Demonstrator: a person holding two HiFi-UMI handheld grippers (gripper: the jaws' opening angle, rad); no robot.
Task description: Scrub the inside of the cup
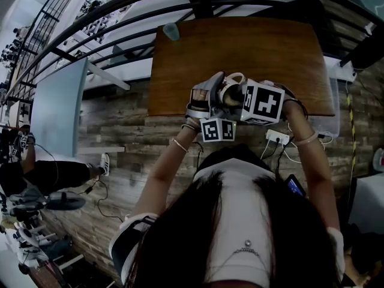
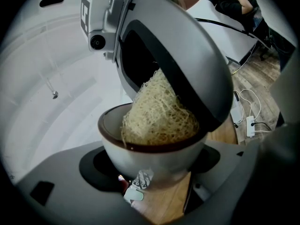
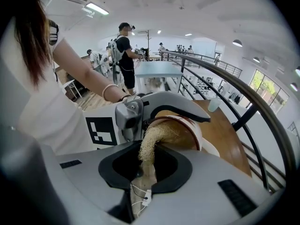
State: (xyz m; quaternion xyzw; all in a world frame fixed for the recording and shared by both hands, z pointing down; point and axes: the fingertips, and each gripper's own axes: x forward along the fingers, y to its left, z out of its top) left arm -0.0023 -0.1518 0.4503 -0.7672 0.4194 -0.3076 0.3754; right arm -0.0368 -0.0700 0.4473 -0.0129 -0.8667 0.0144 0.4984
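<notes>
One cup (image 2: 140,161), pale, brown rim | left gripper (image 2: 152,165) grasps it | right gripper (image 3: 145,161) clenches scrubber (image 2: 159,114) inside

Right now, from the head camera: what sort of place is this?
Likely an open indoor workspace or lab on a railed upper level: a dark railing runs past the wooden table, and other people stand among tables behind, under ceiling lights.

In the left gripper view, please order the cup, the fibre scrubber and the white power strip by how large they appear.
1. cup.
2. fibre scrubber, nearly as large, so unsure.
3. power strip, clearly smallest, but it lies far away.
</notes>
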